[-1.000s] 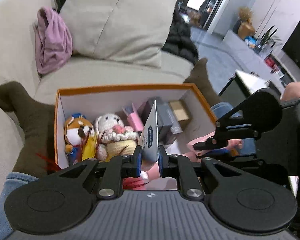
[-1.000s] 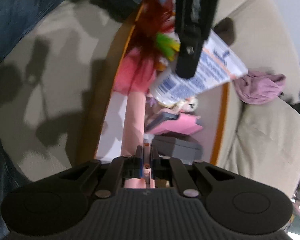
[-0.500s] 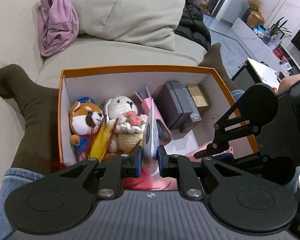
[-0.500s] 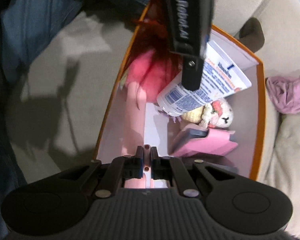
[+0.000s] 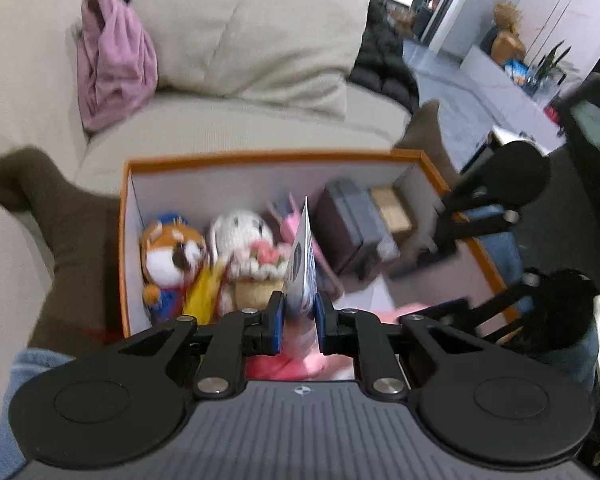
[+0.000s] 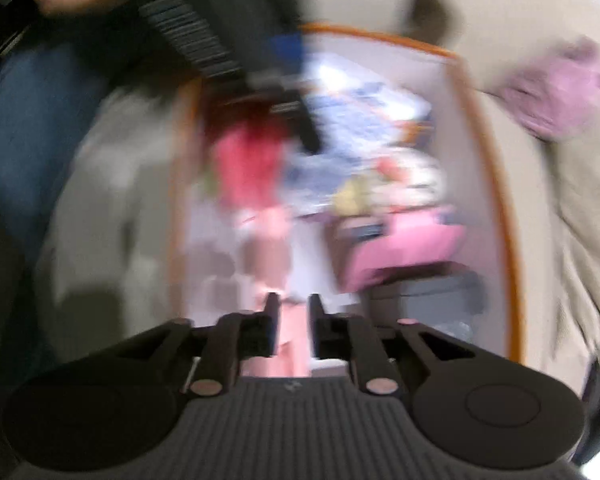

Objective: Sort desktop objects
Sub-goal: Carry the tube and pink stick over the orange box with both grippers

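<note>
My left gripper [image 5: 299, 307] is shut on a white and blue tube [image 5: 302, 264], held edge-on above the near end of an orange-rimmed box [image 5: 260, 157] on the sofa. The box holds a fox plush [image 5: 172, 248], a white crochet bunny [image 5: 244, 240], pink items and dark boxes [image 5: 356, 224]. My right gripper [image 6: 292, 312] is over the box's other end; its fingers stand slightly apart around a pale pink stick [image 6: 278, 264]. The right wrist view is heavily blurred. The right gripper shows in the left wrist view [image 5: 452, 240] at the right.
A beige cushion [image 5: 252, 28] and a pink cloth [image 5: 112, 60] lie on the sofa behind the box. Legs in brown socks [image 5: 60, 216] and jeans flank the box. A dark jacket [image 5: 380, 68] lies at the back right.
My right gripper's fingers have parted a little around the pink stick and it moves fast, blurring its view. My left gripper pulled back slightly, still holding the tube.
</note>
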{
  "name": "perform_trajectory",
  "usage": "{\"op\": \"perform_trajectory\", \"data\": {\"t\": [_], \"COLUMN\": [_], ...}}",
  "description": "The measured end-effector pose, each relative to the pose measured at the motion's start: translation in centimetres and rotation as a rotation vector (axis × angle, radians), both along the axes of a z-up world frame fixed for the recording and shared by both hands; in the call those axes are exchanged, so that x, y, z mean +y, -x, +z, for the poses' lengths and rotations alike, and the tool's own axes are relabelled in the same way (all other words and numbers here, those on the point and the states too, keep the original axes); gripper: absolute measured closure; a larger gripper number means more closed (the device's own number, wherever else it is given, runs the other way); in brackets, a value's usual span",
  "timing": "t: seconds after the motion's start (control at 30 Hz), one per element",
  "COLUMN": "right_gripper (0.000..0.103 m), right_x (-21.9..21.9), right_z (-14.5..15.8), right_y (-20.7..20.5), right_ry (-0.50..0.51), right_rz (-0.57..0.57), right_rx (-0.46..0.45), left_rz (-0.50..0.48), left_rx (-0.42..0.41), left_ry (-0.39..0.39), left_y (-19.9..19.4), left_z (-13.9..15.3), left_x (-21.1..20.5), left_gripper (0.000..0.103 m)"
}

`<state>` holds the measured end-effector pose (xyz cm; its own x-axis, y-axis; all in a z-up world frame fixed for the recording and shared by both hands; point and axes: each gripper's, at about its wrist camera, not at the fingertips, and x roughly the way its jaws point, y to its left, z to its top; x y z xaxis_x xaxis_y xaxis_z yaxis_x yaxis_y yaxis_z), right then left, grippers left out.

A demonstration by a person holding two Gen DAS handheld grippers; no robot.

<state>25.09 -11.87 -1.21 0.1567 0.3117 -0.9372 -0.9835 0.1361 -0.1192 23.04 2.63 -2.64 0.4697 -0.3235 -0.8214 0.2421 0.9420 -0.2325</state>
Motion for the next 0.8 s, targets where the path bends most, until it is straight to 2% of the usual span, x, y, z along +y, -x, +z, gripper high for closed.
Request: {"op": "perform_trajectory", "data": {"t": [0.03, 0.1, 0.13, 0.17, 0.2, 0.23, 0.37, 0.5, 0.57, 0.63, 0.67, 0.77, 0.8], "right_gripper": [0.061, 0.062, 0.064, 0.071, 0.074, 0.079, 0.083, 0.084, 0.083, 0.081, 0.077, 0.075, 0.075], "right_x": [0.2, 0.3, 0.4, 0.5, 0.9, 1.4, 2.9, 3.5, 3.5, 3.0, 2.7, 1.7, 1.2], "right_z": [0.2, 0.7, 0.9, 0.9, 0.7, 0.4, -1.0, -1.9, -1.9, -1.7, -1.7, -2.5, -2.5], "right_y": [-0.7, -1.8, -2.0, -2.0, -1.8, -1.6, -2.0, -2.8, -2.9, -3.3, -3.4, -3.0, -2.8], "right_ry": [-0.039, -0.136, -0.191, -0.226, -0.237, -0.236, -0.215, -0.214, -0.211, -0.195, -0.177, -0.087, -0.096], "right_rz": [-0.089, -0.203, -0.229, -0.228, -0.213, -0.189, -0.143, -0.107, -0.077, -0.058, -0.046, 0.0, 0.006], "right_rx": [-0.002, 0.001, -0.002, -0.02, -0.052, -0.082, -0.129, -0.113, -0.124, -0.079, -0.056, -0.079, -0.087], "left_rz": [0.011, 0.038, 0.05, 0.062, 0.082, 0.099, 0.174, 0.225, 0.235, 0.234, 0.229, 0.225, 0.224], "left_rx": [-0.018, -0.049, -0.06, -0.065, -0.066, -0.065, -0.081, -0.062, -0.049, -0.048, -0.05, -0.053, -0.053], "left_ry": [0.007, 0.017, 0.024, 0.037, 0.054, 0.066, 0.077, 0.112, 0.122, 0.129, 0.134, 0.147, 0.149], "left_y": [-0.1, -0.7, -1.1, -1.5, -2.1, -2.6, -4.3, -5.5, -5.9, -6.3, -6.4, -6.8, -7.0], "left_z": [0.5, 1.2, 1.6, 1.8, 1.9, 2.0, 2.1, 1.5, 1.1, 0.9, 0.9, 0.7, 0.6], "left_x": [0.1, 0.3, 0.5, 0.6, 0.9, 1.1, 2.1, 3.3, 3.5, 3.3, 3.1, 2.3, 2.0], "left_gripper": [0.085, 0.085, 0.085, 0.085, 0.085, 0.085, 0.085, 0.085, 0.085, 0.085, 0.085, 0.085, 0.085]}}
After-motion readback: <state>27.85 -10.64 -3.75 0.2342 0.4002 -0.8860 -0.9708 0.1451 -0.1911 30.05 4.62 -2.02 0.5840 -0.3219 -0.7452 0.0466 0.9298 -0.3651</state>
